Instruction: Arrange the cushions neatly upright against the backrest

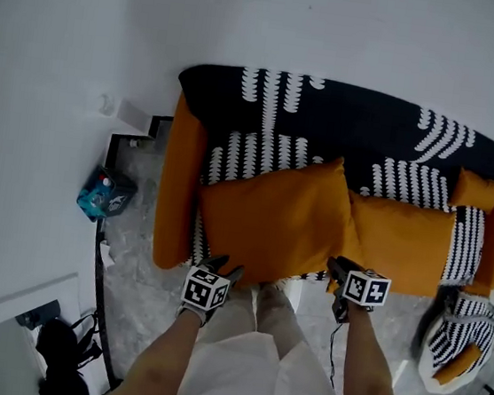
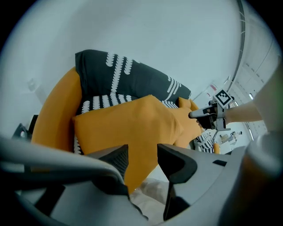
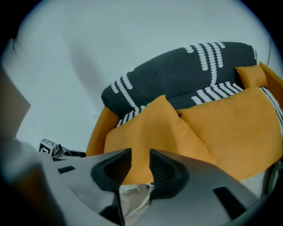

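Straightening seems underway: left gripper point(image 1: 225, 269) wide, right gripper point(image 1: 335, 266) narrower, both empty, sit below the left cushion point(image 1: 271, 217), askew mid-frame against the backrest point(image 1: 346, 115), so squaring it likely needs a fresh grip.

I note the large orange cushion point(image 1: 272, 213) hides much of the sofa seat point(image 1: 243, 156) and the left edge of the second cushion point(image 1: 402, 243), and I cannot identify the small blue object point(image 1: 104, 194).
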`<state>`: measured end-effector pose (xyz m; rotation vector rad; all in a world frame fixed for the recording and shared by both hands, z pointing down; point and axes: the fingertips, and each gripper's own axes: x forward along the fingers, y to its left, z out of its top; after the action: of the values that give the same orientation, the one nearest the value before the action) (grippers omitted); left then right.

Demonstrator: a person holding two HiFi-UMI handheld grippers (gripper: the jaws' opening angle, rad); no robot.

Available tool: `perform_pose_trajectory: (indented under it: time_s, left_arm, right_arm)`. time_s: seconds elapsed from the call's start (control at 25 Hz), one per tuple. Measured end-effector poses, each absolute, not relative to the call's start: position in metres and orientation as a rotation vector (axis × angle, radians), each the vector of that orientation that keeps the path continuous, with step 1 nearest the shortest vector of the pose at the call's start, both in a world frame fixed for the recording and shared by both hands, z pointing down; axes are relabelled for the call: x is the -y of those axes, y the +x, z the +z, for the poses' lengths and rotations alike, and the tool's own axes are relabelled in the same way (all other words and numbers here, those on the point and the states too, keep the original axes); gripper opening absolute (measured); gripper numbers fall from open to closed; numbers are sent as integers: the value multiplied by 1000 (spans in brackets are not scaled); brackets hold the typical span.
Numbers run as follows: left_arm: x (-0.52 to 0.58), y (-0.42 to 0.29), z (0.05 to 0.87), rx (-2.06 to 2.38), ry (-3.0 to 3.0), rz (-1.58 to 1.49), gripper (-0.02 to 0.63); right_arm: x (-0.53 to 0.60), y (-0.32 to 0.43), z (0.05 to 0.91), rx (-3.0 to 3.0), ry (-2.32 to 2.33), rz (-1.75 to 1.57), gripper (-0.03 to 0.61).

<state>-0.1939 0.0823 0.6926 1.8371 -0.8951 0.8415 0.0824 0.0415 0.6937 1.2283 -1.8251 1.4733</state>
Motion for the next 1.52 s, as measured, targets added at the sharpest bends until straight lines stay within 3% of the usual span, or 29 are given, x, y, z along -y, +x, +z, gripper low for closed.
perform_pose_trajectory:
  time_s: [0.32,0.92,1.0,1.12,1.16,1.52]
  left_arm:
    - [-156,-187,743,785,1701,976,221]
    - [-175,-172,770,742,1670,953,221]
    - [-176,-172,770,736,1666,950,221]
    - [-180,-175,767,731,1659,953,221]
    - [-181,-175,766,733,1659,956,221]
    - [-154,-182,720,799,1715,932,221]
  right_arm:
    - [-98,98,748,1714,1049,1389,214]
    - [-120,0,831,1433,1150,1985,259]
    - [-118,-3,833,1405,1170,1965,204]
    - [-112,-3,827,1421,1162,1934,52]
    - [-110,-3,823,1433,1156,1941,30]
    - [-56,-23,739,1624,1145,2124,21]
